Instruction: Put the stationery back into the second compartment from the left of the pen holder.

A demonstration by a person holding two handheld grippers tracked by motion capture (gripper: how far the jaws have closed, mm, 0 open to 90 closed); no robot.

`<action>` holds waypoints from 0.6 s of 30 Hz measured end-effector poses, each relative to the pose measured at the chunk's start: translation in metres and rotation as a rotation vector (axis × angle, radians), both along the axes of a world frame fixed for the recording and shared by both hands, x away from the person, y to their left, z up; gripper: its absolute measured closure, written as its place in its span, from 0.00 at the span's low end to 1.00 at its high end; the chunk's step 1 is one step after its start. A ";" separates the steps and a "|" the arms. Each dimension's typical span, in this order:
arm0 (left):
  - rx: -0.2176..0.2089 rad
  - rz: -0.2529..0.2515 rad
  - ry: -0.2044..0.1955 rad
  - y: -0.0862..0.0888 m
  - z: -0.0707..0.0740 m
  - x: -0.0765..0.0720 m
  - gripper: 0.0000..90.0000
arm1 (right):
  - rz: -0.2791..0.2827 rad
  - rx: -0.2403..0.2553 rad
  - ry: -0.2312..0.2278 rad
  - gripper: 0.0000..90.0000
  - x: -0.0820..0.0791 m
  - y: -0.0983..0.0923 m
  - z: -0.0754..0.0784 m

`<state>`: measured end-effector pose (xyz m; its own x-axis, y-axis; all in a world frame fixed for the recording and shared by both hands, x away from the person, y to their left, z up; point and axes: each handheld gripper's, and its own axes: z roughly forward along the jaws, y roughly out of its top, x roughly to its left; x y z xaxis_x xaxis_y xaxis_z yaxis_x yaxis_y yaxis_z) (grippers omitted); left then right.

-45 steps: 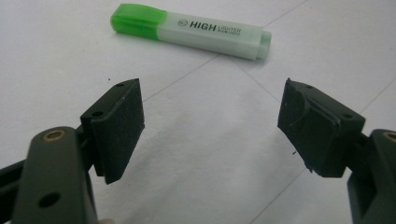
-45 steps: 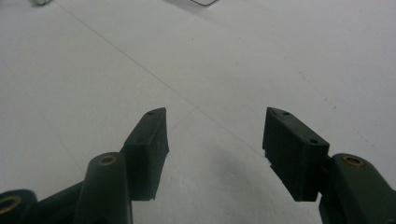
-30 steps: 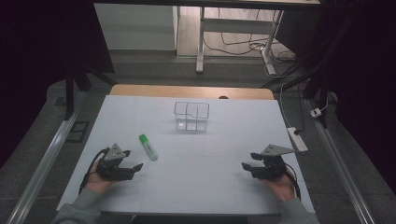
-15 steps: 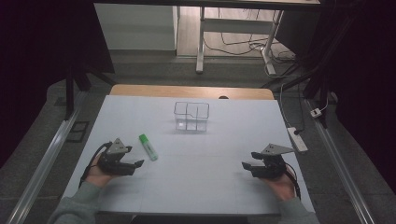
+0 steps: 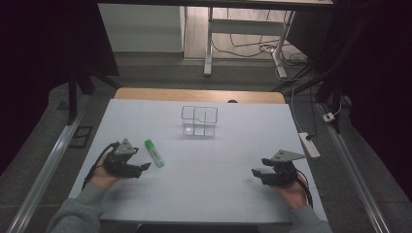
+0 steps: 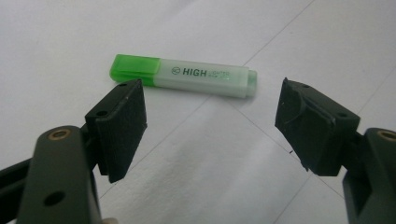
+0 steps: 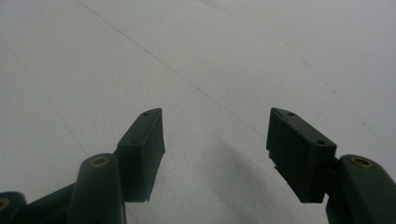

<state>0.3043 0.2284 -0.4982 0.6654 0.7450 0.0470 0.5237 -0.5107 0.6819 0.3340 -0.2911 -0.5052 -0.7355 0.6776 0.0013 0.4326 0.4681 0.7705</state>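
Our left gripper gapes wide, empty, just short of the highlighter; our right gripper, well apart from the highlighter, stands open, holding nothing.

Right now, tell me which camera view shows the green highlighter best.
The left gripper view: the highlighter lies close and sharp on the white table, green cap and printed "HIGH" readable, just beyond the open left gripper. The high view shows it small, beside that gripper. The right gripper view gives bare table.
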 end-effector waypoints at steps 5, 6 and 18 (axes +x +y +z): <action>0.015 0.020 0.017 -0.003 -0.001 0.007 0.27 | 0.006 -0.003 -0.002 0.40 0.000 0.001 0.000; 0.015 0.020 0.017 -0.003 -0.001 0.007 0.27 | 0.006 -0.003 -0.002 0.40 0.000 0.001 0.000; 0.073 -0.055 0.039 -0.003 0.006 0.032 0.27 | 0.008 -0.003 0.005 0.40 0.000 -0.001 -0.002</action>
